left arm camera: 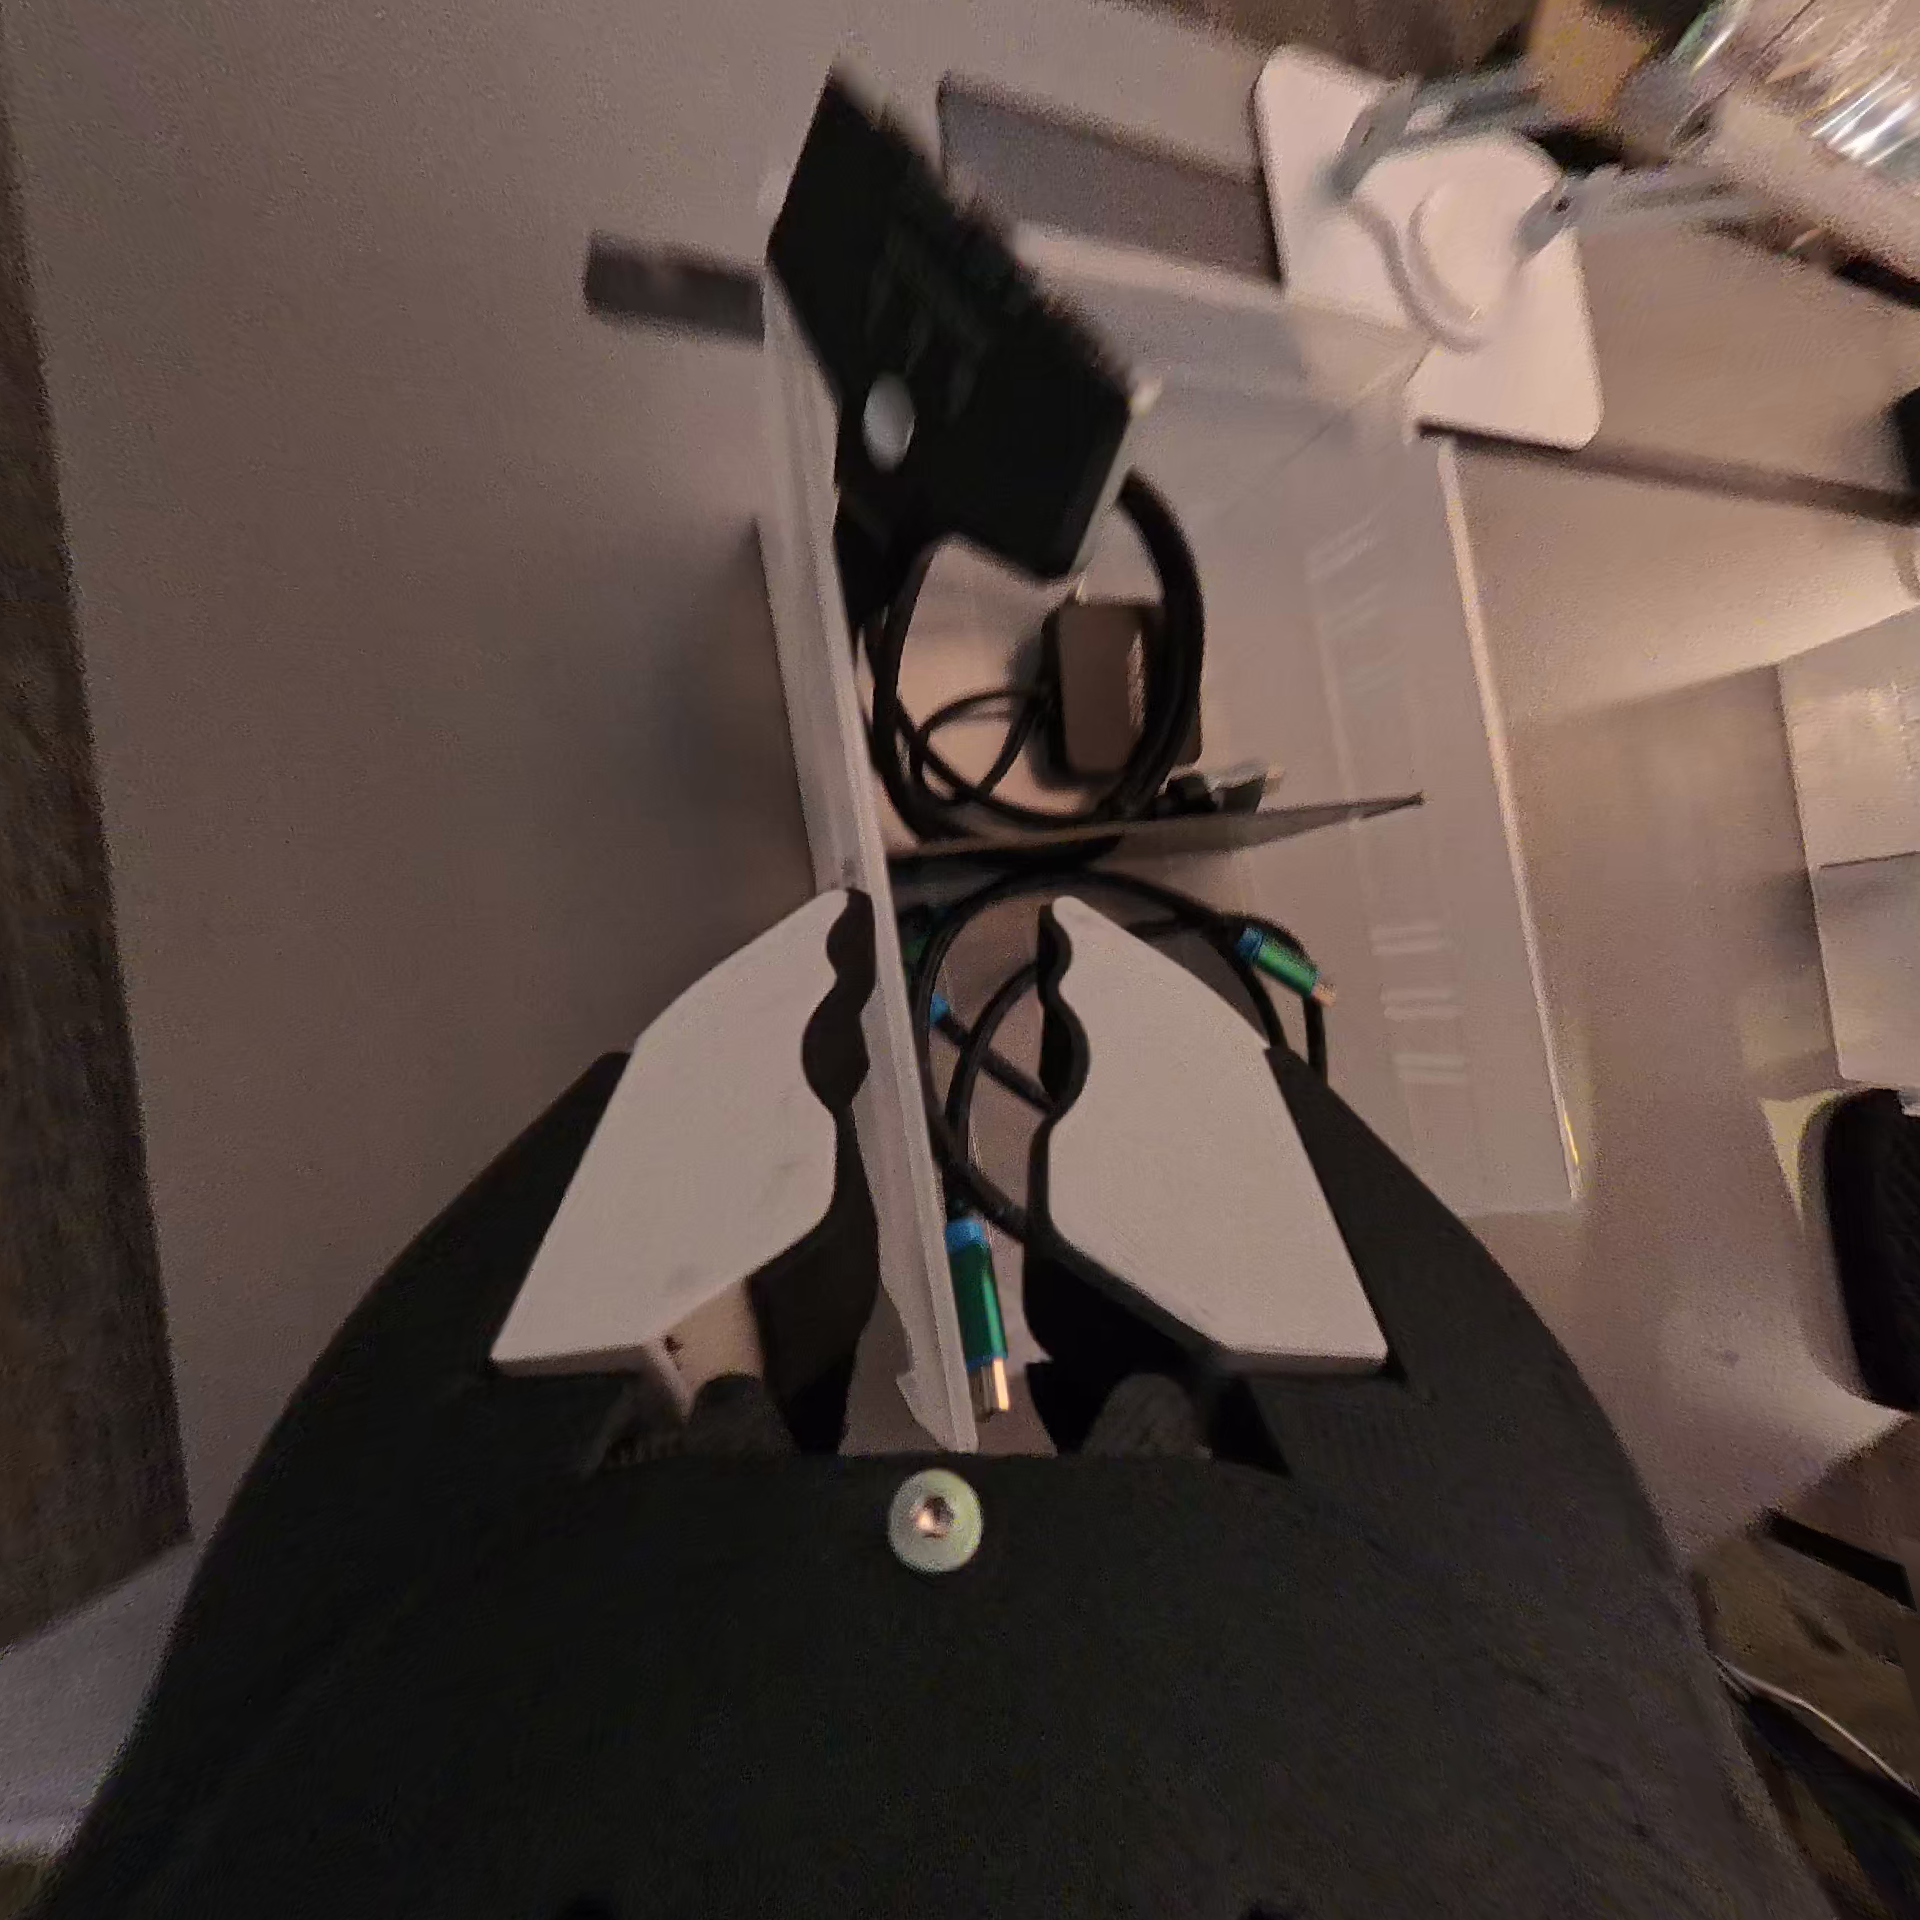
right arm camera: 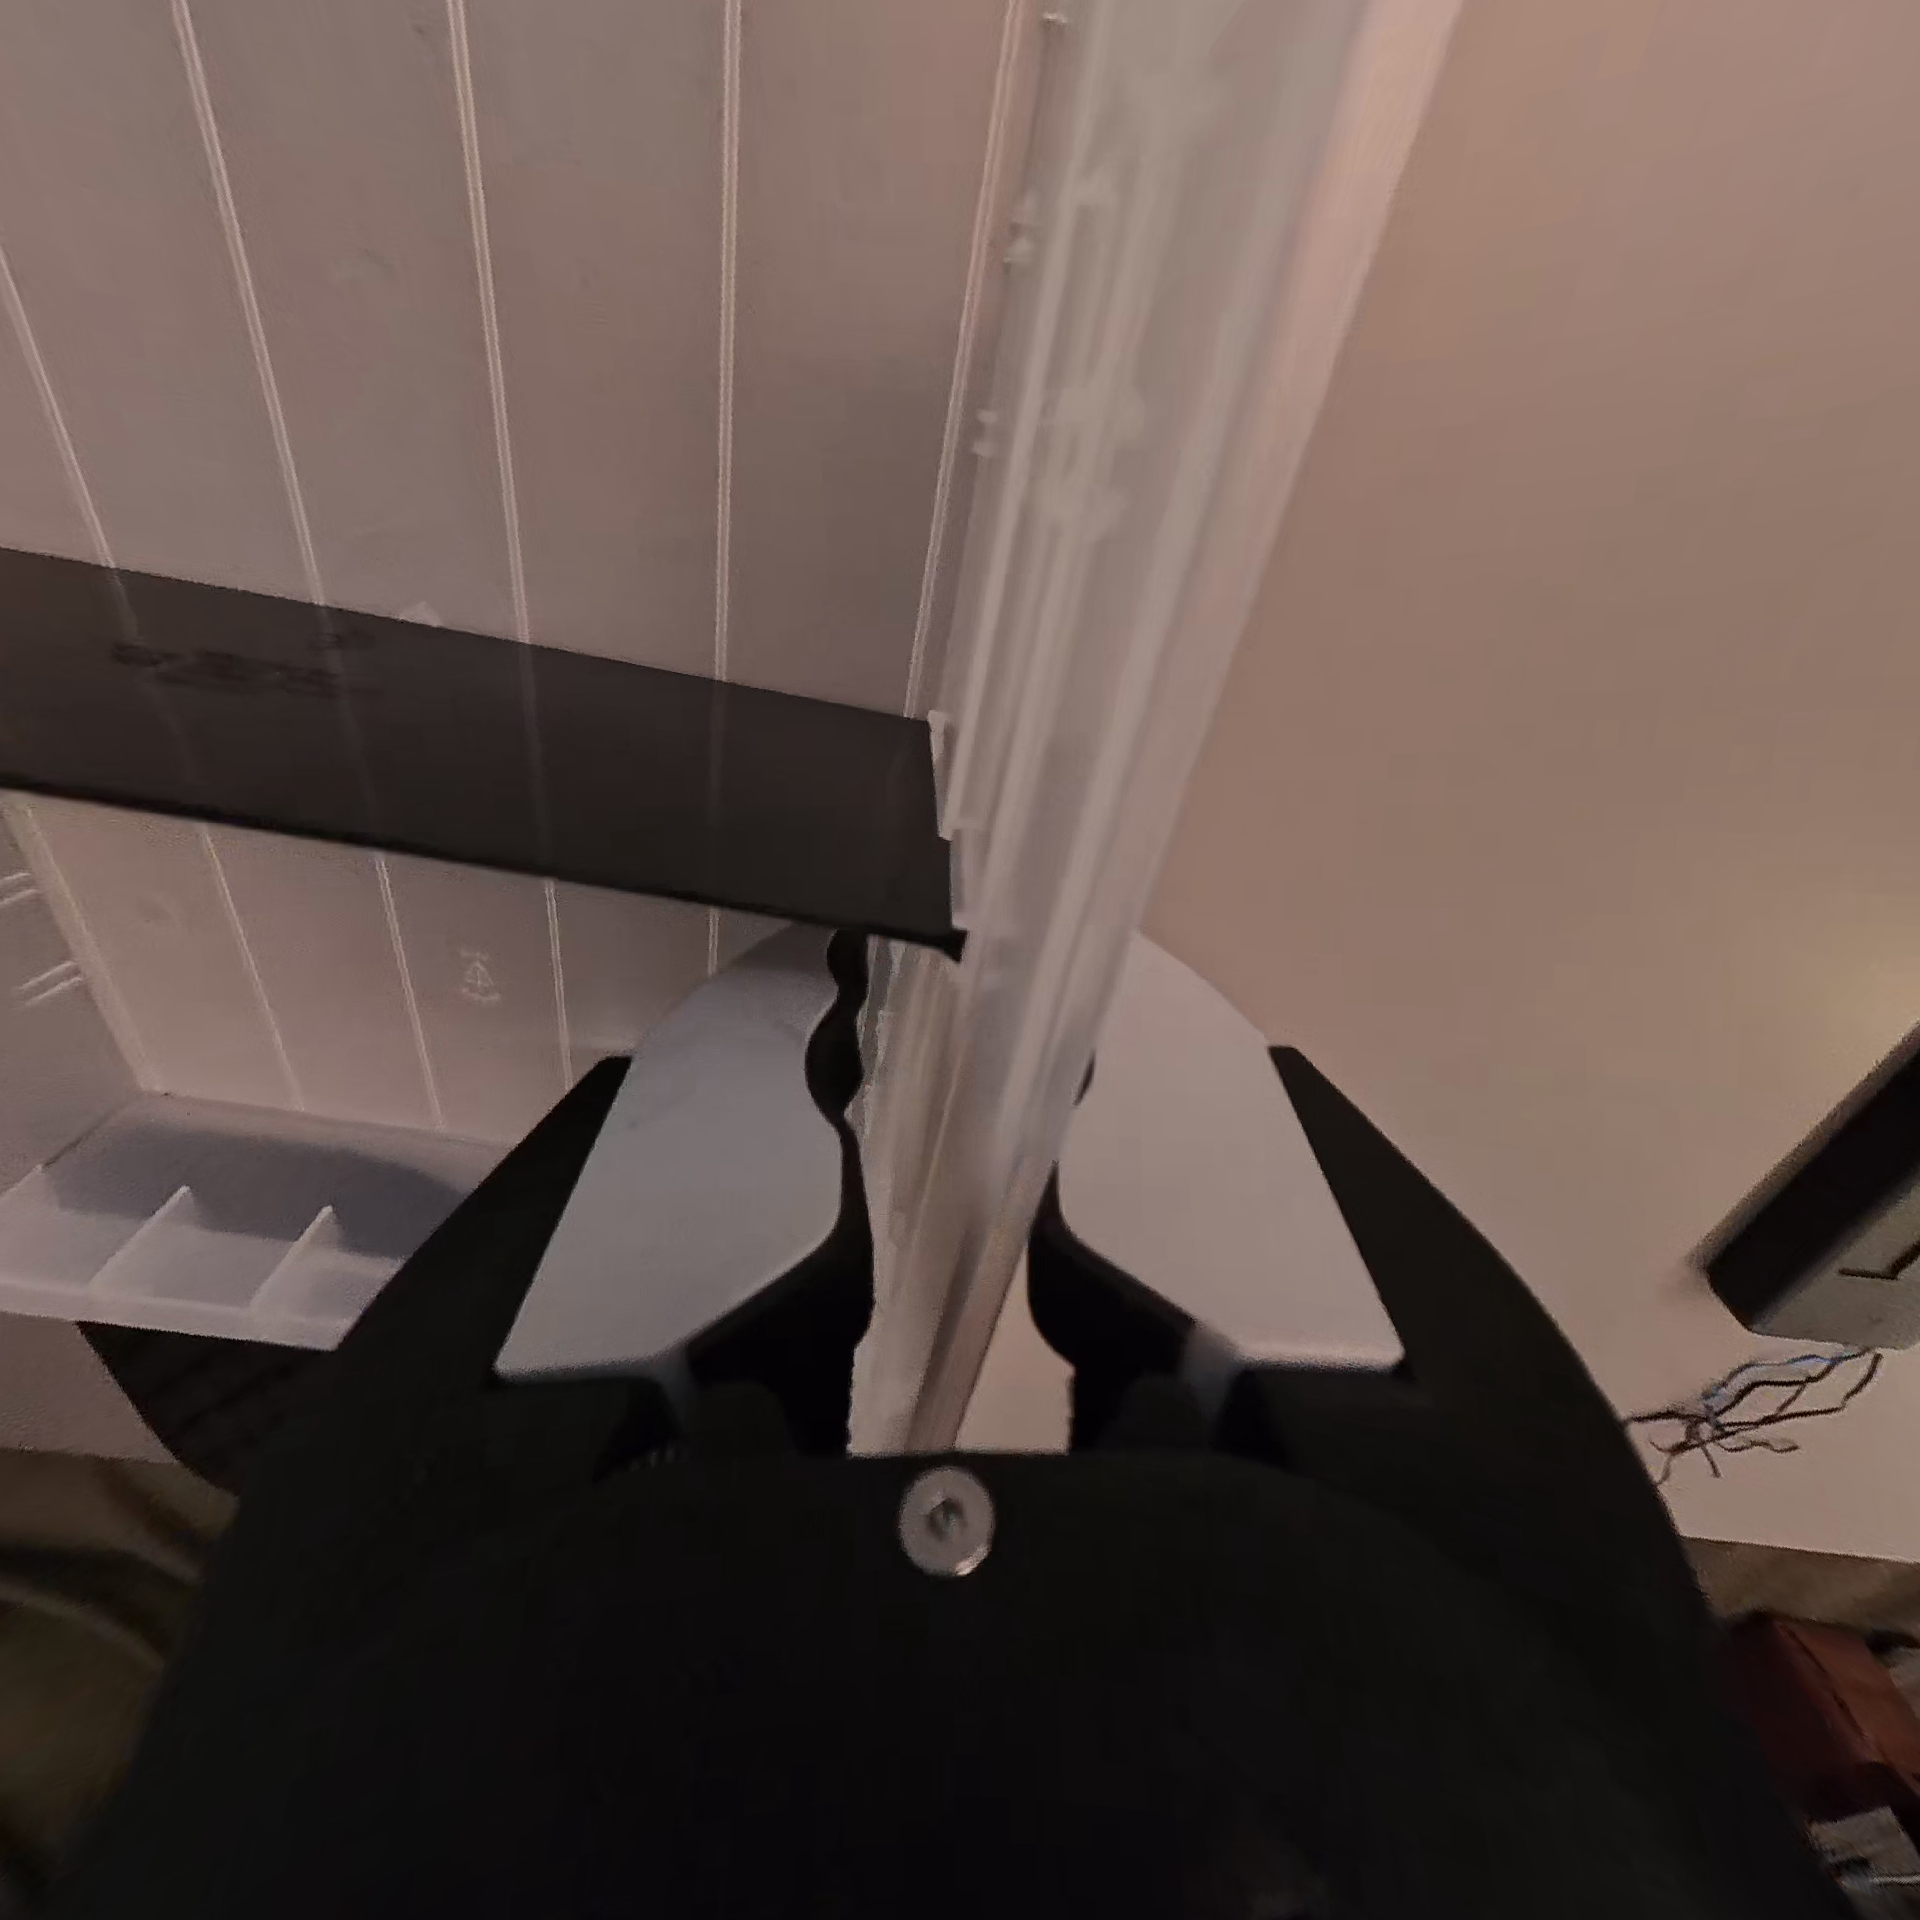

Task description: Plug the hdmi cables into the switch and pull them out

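A clear plastic box (left arm camera: 831, 675) holds the black HDMI switch (left arm camera: 935, 343) at its far end, tilted against the wall. Coiled black cables (left arm camera: 1039, 727) lie below it. HDMI plugs with green and blue shells lie loose in the near compartment, one (left arm camera: 977, 1299) close to my fingers, another (left arm camera: 1278, 961) to the right. My left gripper (left arm camera: 951, 899) is closed narrowly astride the box's left wall. My right gripper (right arm camera: 966, 945) is shut on the box's translucent right wall (right arm camera: 1018, 623), one finger inside and one outside.
A dark divider (left arm camera: 1195, 821) splits the box, and it also shows in the right wrist view (right arm camera: 468, 748). A small clear tray (right arm camera: 208, 1236) sits beside the box. White items (left arm camera: 1455, 260) lie beyond the box. A dark device (right arm camera: 1829, 1226) and thin wires (right arm camera: 1745, 1423) lie at the right.
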